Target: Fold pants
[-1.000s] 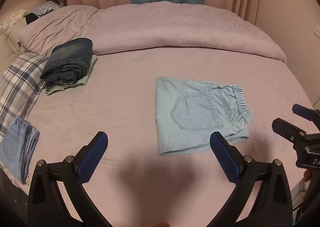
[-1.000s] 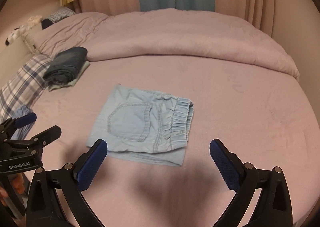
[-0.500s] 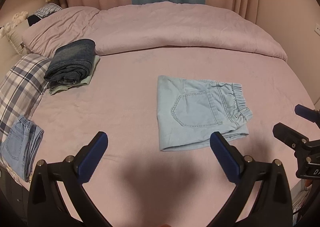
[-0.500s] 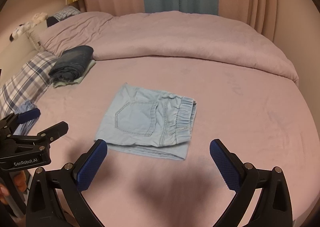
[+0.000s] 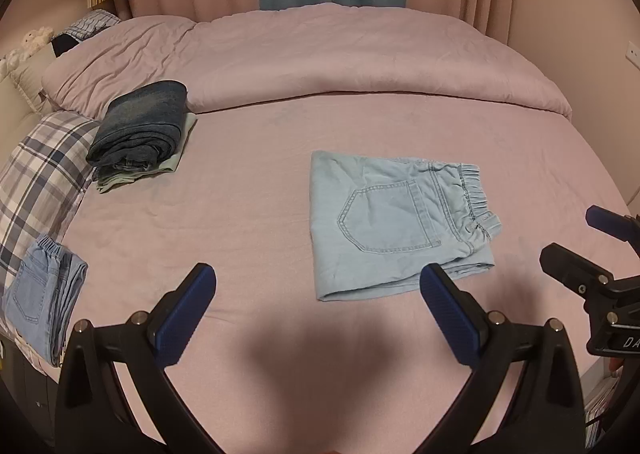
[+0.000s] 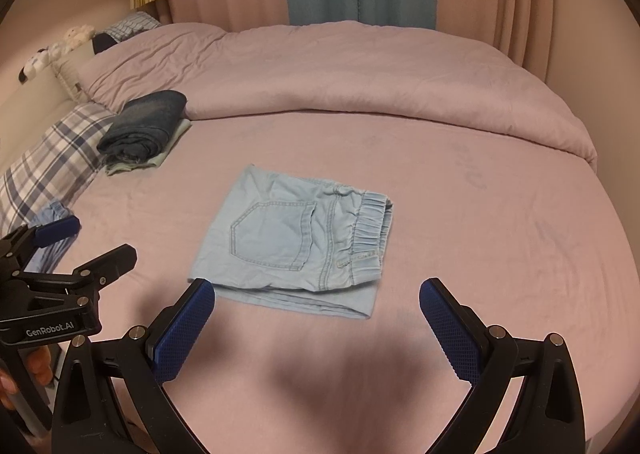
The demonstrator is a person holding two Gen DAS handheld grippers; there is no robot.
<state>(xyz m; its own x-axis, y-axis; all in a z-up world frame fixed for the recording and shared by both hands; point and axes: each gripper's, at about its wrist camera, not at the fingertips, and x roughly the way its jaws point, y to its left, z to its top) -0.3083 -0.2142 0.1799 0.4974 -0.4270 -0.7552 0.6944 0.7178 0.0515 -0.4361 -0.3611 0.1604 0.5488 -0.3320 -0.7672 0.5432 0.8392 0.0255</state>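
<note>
nearest the cameras, just short of the folded pants [image 5: 396,222] [image 6: 298,240], both grippers hover above the bed [image 5: 248,190] with nothing between their blue pads. the left gripper [image 5: 318,312] has its jaws spread wide, and so does the right gripper [image 6: 316,316]; each one's base is cut off by the lower edge of its own view. the pants lie flat as a pale blue rectangle, back pocket up and elastic waistband on the right; the layers beneath are hidden. left of the pants, a second pair of light jeans [image 5: 42,306] hangs at the bed's edge, partly cut off. farther left and back, dark jeans [image 5: 140,130] sit on a pale green garment [image 5: 160,170] that is mostly covered. behind the pants a bunched quilt [image 5: 340,62] hides the far mattress.
</note>
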